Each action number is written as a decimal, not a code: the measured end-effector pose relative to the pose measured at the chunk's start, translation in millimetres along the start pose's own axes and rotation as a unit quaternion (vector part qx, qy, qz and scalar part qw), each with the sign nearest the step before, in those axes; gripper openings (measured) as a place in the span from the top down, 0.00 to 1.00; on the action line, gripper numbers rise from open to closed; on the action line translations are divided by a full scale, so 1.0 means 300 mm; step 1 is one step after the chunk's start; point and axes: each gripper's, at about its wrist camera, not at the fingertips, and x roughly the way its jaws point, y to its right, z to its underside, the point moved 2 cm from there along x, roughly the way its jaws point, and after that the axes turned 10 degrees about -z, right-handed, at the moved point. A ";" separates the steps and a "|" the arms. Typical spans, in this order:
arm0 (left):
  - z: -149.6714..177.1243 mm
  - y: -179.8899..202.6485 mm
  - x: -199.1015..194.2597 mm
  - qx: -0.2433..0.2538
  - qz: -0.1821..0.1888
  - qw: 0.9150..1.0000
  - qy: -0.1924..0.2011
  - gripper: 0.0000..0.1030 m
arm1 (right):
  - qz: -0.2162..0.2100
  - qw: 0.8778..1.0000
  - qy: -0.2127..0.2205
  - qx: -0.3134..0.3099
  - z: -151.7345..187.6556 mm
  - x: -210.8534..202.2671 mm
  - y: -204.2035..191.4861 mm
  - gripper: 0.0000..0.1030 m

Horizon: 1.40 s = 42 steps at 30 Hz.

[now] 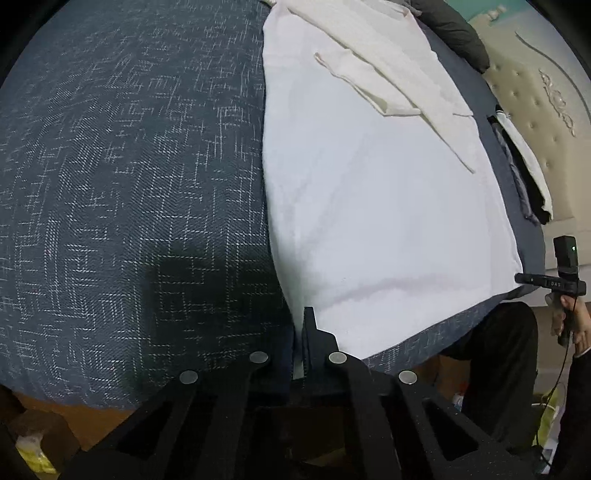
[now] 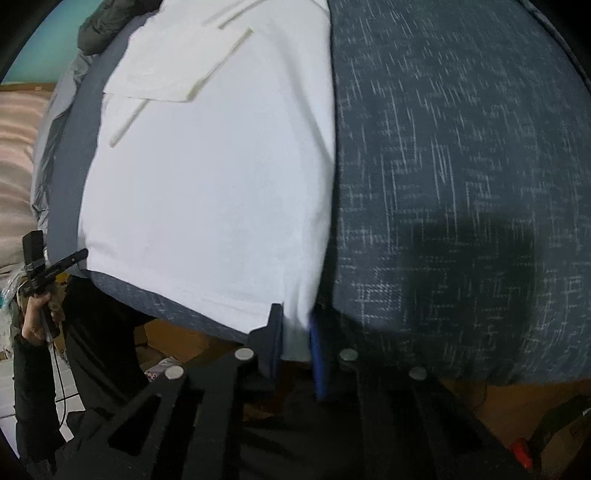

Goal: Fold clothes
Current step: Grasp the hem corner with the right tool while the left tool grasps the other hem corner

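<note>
Dark blue bedspread (image 1: pixel 129 166) with pale woven flecks, padded headboard (image 1: pixel 535 110) beyond. White shirt (image 1: pixel 369 203) spread flat across the bed, sleeves folded inward near the collar. Left gripper (image 1: pixel 299 343) clamped on the shirt's near hem corner, cloth pinched between narrow jaws. Right gripper (image 2: pixel 295 343) likewise closed on the opposite hem corner, white fabric between its fingers. Dark jacket (image 1: pixel 458 33) bunched at the far end.

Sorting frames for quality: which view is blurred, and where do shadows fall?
Left wrist view: sharp, fisheye-bowed; a dark shadow lies on the blue woven bedspread beside the white cotton garment. Right wrist view: motion-streaked weave, a smeared hem at the right gripper, and a similar shadow.
</note>
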 end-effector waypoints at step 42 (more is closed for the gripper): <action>-0.094 0.152 -0.544 0.079 0.007 0.983 0.166 0.98 | -0.048 0.972 0.187 -0.130 -0.031 -0.489 -0.292 0.94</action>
